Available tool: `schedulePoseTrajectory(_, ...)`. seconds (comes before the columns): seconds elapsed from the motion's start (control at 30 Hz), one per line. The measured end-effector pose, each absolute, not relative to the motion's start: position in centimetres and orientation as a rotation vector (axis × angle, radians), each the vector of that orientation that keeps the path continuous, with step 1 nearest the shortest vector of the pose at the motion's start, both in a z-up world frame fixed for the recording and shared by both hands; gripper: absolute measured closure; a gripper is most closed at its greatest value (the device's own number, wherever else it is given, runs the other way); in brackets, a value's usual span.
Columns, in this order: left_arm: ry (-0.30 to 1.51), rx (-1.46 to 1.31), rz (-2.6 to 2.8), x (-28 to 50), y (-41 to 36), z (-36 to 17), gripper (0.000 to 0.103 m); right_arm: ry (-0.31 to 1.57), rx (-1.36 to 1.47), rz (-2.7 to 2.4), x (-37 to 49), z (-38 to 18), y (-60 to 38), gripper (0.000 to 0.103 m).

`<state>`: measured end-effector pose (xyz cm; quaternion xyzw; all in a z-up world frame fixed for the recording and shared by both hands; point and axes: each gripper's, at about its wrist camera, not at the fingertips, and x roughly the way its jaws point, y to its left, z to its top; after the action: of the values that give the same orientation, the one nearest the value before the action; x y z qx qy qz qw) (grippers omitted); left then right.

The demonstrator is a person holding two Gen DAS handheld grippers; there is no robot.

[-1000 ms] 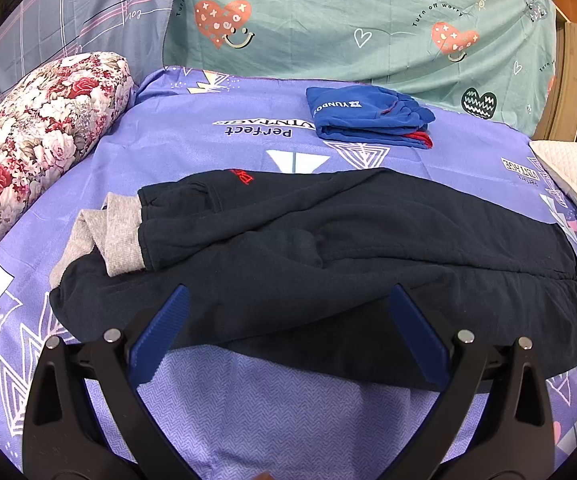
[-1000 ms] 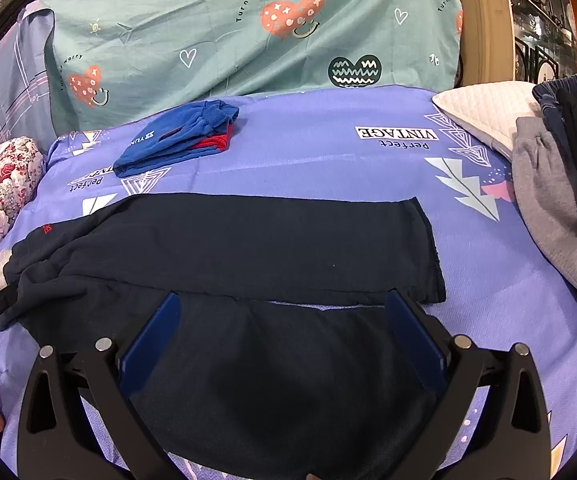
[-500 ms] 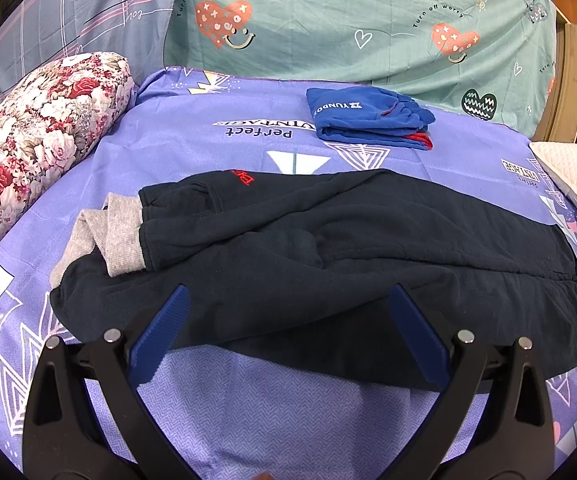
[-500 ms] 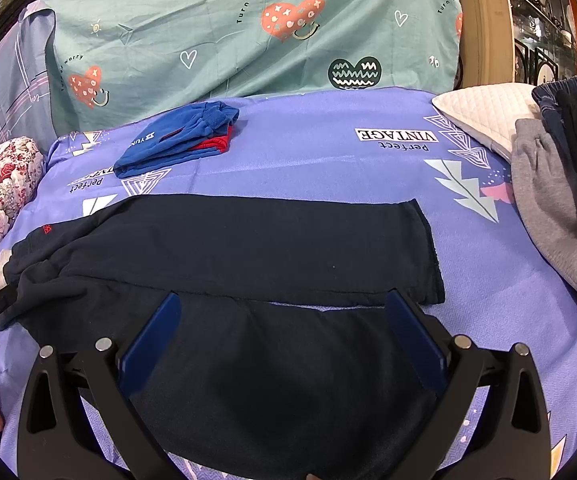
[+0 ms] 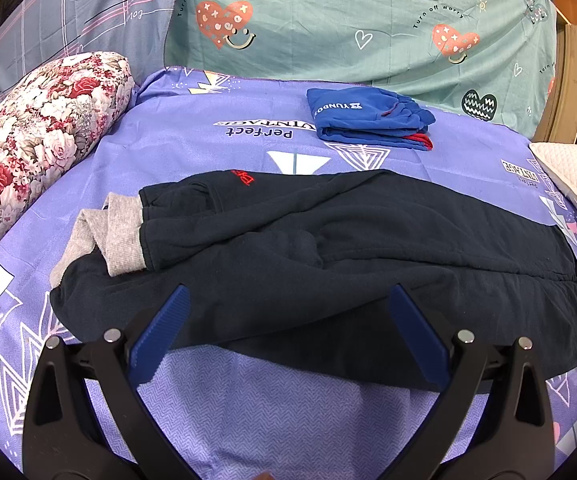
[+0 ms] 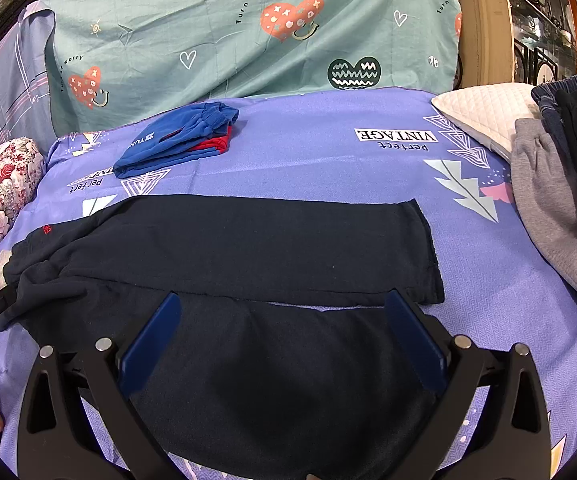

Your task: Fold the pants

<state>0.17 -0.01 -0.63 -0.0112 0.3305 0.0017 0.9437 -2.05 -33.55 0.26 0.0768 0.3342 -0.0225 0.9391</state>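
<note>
Dark navy pants [image 5: 328, 248] lie spread across the purple bed sheet, waist end with grey lining [image 5: 120, 236] to the left in the left wrist view. In the right wrist view both legs [image 6: 268, 248] stretch rightward, one beside the other, cuffs at the right [image 6: 428, 256]. My left gripper [image 5: 288, 320] hovers open over the near edge by the waist, holding nothing. Above the nearer leg, my right gripper [image 6: 284, 328] is also open, nothing between its blue pads.
A folded blue garment [image 5: 368, 124] lies at the back of the bed. A floral bolster [image 5: 36, 136] lines the left side. A white pillow [image 6: 484, 116] and a pile of grey and dark clothes [image 6: 556, 200] sit at the right.
</note>
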Motion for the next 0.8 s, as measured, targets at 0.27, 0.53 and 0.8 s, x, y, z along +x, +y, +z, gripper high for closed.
schedulePoseTrajectory(0.27, 0.702, -0.032, -0.002, 0.1, 0.4, -0.7, 0.002, 0.683, 0.158, -0.046, -2.0, 0.3, -33.6, 0.001)
schedulePoseTrajectory(0.53, 0.835, 0.035, 0.105, -0.5, 9.0, -0.3, 0.002, 0.712, 0.174, -0.028, -1.8, 0.0, -33.8, 0.001)
schedulePoseTrajectory(0.8, 0.919, 0.031, 0.125, 3.6, 13.1, -1.3, 0.002, 0.733, 0.172, -0.018, -1.5, -0.3, -33.5, 0.001)
